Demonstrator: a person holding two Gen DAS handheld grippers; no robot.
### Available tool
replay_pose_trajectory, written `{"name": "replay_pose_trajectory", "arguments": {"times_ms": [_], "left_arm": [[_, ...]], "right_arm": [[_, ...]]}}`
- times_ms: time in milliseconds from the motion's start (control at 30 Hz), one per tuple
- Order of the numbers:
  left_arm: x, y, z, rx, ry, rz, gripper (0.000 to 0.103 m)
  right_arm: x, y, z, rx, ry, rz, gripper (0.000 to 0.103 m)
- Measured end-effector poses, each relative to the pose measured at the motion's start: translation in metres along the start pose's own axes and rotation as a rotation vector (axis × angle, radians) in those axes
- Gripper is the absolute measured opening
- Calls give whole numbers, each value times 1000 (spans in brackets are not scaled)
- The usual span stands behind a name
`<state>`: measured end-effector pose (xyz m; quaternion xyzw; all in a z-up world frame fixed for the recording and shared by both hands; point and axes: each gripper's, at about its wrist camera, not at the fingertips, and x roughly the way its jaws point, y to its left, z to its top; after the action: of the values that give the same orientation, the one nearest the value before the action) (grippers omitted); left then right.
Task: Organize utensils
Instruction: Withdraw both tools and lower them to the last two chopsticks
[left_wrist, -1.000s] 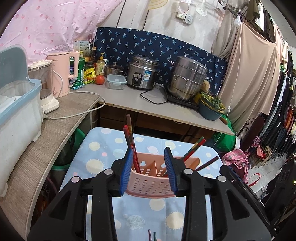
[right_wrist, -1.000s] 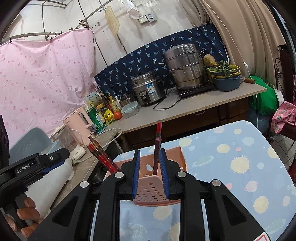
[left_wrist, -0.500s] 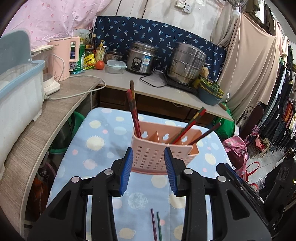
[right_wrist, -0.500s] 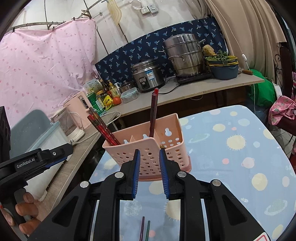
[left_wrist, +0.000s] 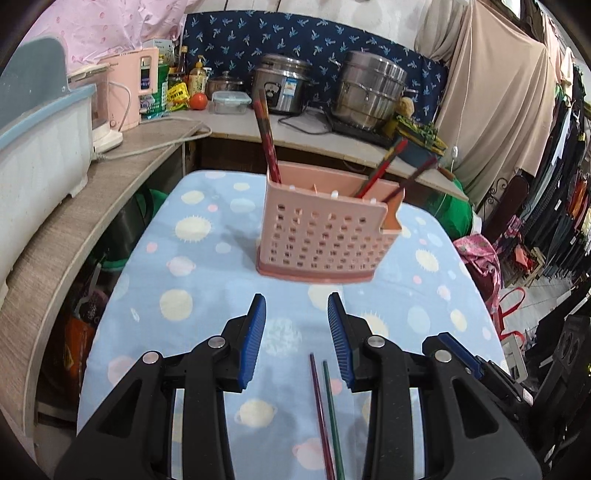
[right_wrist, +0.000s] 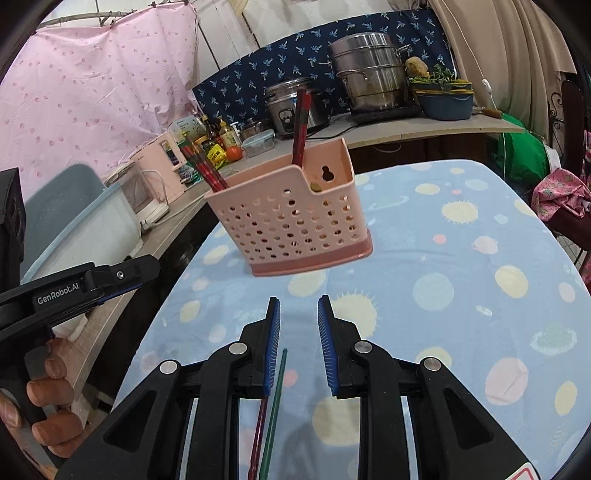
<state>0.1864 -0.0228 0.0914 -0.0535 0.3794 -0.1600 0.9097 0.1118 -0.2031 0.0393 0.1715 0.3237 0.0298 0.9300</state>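
Note:
A pink perforated utensil holder (left_wrist: 325, 236) stands upright on the blue dotted tablecloth (left_wrist: 207, 280), with several red and dark chopsticks (left_wrist: 266, 136) standing in its compartments. It also shows in the right wrist view (right_wrist: 295, 218). Two loose chopsticks, one maroon (left_wrist: 320, 410) and one green (left_wrist: 333, 417), lie side by side on the cloth. My left gripper (left_wrist: 297, 339) is open and empty above their far ends. My right gripper (right_wrist: 298, 343) is open and empty, with the green chopstick (right_wrist: 274, 410) under its left finger.
A wooden counter (left_wrist: 74, 236) runs along the left with a blue-rimmed plastic bin (left_wrist: 40, 147) and a pink kettle (left_wrist: 129, 88). The back counter holds a rice cooker (left_wrist: 284, 85) and a steel steamer pot (left_wrist: 373, 92). Clothes hang at the right (left_wrist: 561, 192).
Both grippers have pulled back from the pink holder and tilted down toward the table. The right gripper has let go of its chopstick, which stands in the holder, and opened.

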Motion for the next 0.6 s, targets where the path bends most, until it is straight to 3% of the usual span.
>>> {"name": "replay_pose_trajectory", "arguments": {"times_ms": [600], "left_arm": [[-2, 4, -116, 46, 190, -15, 33]], "right_arm": [[-23, 23, -114, -94, 206, 32, 23]]}}
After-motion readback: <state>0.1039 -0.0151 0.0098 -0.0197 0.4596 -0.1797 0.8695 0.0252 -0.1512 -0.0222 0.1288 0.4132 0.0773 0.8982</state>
